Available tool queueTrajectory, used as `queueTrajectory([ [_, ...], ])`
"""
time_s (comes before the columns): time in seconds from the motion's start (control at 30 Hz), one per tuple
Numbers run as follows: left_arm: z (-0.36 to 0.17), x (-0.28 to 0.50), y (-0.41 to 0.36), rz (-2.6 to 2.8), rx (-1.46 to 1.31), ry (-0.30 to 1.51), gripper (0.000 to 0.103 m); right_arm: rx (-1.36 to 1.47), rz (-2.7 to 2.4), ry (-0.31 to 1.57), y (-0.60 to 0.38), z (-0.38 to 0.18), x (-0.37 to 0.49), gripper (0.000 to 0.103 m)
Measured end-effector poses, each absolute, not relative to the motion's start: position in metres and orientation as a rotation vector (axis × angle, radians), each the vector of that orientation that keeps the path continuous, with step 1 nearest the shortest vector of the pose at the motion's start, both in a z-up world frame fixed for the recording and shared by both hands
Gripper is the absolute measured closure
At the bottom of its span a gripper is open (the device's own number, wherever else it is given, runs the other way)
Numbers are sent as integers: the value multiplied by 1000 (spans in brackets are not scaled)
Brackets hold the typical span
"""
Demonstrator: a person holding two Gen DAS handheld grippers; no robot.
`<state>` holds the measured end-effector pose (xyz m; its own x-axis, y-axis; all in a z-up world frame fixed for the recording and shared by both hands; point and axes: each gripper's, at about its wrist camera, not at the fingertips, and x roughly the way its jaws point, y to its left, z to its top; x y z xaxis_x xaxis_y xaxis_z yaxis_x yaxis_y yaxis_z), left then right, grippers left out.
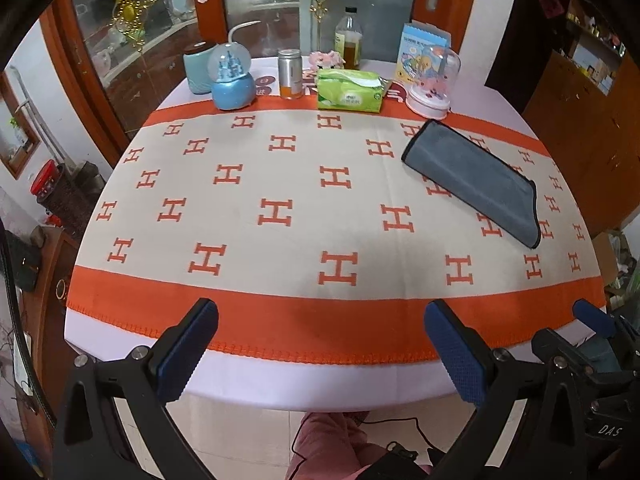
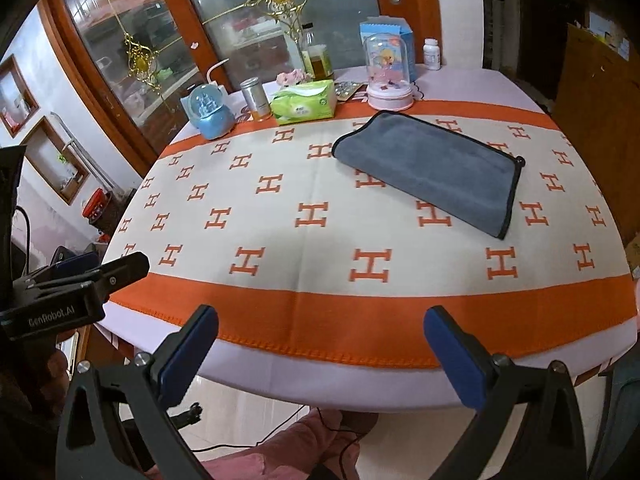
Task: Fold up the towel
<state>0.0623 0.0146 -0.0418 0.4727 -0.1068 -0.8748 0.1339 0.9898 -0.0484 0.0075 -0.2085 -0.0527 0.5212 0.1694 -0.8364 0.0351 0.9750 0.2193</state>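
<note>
I see the grey towel [image 2: 430,174] lying folded flat on the H-patterned tablecloth [image 2: 304,240], toward two o'clock in my left view. My left gripper [image 1: 320,344] and right gripper [image 2: 320,350] both hang spread wide at the near table edge, holding nothing, well apart from it.

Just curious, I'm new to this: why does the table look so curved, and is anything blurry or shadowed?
Left wrist view: fisheye bends the orange-and-cream H-patterned tablecloth; soft shadow near its front edge. Right wrist view: same bending; the folded grey towel stays sharp.
</note>
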Motion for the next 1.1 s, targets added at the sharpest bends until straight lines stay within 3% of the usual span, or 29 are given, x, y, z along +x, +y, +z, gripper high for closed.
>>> queueTrajectory([
  [0.6, 6, 66, 29, -100, 46, 922, 1, 198, 20, 933, -184, -6, 20, 0],
  [1.1, 12, 59, 23, -62, 74, 858, 1, 192, -27, 879, -187, 0, 10, 0],
])
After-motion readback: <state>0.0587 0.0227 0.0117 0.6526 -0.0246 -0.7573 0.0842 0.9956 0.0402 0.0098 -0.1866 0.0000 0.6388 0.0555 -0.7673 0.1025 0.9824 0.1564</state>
